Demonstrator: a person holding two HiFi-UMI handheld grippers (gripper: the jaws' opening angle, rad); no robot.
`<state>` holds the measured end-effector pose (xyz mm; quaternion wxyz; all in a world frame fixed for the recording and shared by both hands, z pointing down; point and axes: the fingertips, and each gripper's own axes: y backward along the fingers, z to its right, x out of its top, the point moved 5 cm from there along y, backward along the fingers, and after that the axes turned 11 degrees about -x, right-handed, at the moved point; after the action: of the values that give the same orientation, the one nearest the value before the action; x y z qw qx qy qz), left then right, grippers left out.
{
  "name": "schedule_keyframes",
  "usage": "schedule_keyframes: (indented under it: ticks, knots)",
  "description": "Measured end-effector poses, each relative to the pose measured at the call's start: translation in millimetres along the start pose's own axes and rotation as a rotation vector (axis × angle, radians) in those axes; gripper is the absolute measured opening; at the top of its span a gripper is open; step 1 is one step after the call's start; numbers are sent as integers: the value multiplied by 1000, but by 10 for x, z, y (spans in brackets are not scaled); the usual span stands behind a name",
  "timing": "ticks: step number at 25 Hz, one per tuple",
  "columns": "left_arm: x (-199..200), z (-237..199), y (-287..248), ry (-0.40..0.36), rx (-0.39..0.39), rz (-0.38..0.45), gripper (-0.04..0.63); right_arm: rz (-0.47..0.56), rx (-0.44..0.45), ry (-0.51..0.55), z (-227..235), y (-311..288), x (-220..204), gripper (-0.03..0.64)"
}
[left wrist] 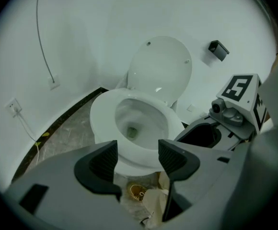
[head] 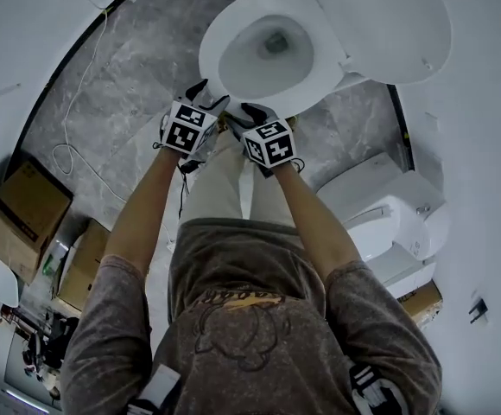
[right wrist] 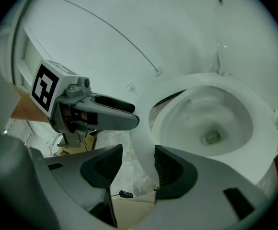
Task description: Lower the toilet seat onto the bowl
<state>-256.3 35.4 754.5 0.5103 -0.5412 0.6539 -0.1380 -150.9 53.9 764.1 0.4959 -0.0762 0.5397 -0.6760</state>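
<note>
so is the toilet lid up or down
Up: the lid stands raised behind the bowl, and the bowl's inside shows uncovered in all three views.

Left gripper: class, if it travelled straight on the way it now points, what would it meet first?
Most likely the front rim of the toilet bowl, which sits dead ahead between the open fingers of the left gripper. Nothing shows in between, though depth is hard to judge.

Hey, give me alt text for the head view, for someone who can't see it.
Looking steeply down, a person holds the left gripper and right gripper side by side at the front rim of a white toilet whose lid stands raised. The floor is grey marbled stone, with cardboard boxes at left and a second toilet at right.
</note>
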Motion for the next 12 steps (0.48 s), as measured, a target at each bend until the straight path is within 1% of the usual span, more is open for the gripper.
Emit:
schedule_keyframes:
  ticks: [4, 8, 12]
  knots:
    - [-272, -249, -270, 76, 8, -21, 270, -47, -9, 20, 125, -386, -161, 187]
    - [-490, -404, -569, 122, 18, -27, 270, -87, -18, 17, 251, -678, -311, 187]
    - [-658, -538, -773, 154, 24, -24, 271, -92, -29, 16, 308, -921, -404, 186]
